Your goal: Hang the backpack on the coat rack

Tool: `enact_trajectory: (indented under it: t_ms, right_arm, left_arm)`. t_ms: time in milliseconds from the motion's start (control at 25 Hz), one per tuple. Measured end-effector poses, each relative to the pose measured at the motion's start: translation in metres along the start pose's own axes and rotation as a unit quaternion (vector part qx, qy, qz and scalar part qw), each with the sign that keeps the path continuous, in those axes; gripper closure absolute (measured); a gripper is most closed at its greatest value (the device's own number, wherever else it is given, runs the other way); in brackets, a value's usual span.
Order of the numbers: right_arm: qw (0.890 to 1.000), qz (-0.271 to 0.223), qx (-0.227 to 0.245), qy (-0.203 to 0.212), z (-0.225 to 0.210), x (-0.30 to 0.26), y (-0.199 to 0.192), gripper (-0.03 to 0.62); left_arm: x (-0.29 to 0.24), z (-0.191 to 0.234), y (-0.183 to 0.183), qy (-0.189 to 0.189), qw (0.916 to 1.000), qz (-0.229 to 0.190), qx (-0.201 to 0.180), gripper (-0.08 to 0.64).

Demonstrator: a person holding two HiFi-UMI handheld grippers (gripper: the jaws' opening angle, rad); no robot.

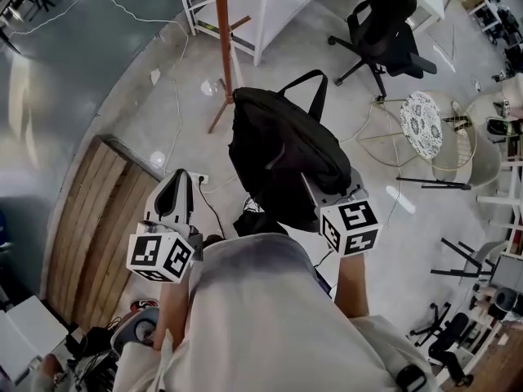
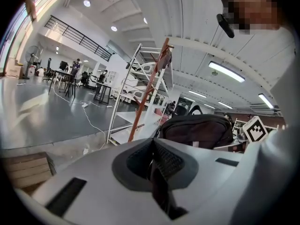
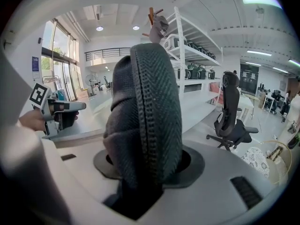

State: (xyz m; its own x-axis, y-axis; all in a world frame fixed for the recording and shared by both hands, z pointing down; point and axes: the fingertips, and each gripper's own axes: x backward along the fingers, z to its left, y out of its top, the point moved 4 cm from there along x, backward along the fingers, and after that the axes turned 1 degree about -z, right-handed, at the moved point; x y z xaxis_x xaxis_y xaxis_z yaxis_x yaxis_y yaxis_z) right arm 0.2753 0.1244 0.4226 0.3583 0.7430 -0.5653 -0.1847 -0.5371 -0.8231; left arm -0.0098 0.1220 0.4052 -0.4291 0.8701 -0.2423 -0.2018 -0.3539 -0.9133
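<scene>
Bright even indoor light, ceiling lamps (image 2: 226, 71) glaring, strong fisheye bending, dark corners

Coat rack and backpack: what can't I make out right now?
Coat rack hooks: head view's top edge cuts them off; in the right gripper view the backpack hides all but the top.
Right gripper fingertips: head view, buried under the backpack.
Free pegs: left gripper view, too small.

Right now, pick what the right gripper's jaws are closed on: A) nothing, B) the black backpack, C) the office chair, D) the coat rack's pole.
B: the right gripper view shows the right gripper clamped on the backpack, its black woven fabric filling the gap between the jaws.
</scene>
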Motion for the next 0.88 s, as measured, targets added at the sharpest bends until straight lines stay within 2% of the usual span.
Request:
enact_trajectory:
  t_ms: [280, 560, 880]
  right_arm:
    - [1.0, 0.01, 0.002, 0.015, -0.02, -0.012, 0.002, 0.4]
    - [0.999, 0.017, 0.007, 0.031, -0.021, -0.031, 0.012, 0.4]
    - [0.999, 0.011, 0.022, 0.044, -0.012, -0.057, 0.043, 0.399]
  left_arm:
    - [-0.022, -0.016, -0.001, 0.003, 1.0, 0.005, 0.004, 0.555]
    - [-0.03, -0.007, -0.001, 0.017, 0.9997, 0.013, 0.009, 0.555]
    - [-0.06, 0.014, 0.009, 0.009, 0.9997, 0.007, 0.021, 0.555]
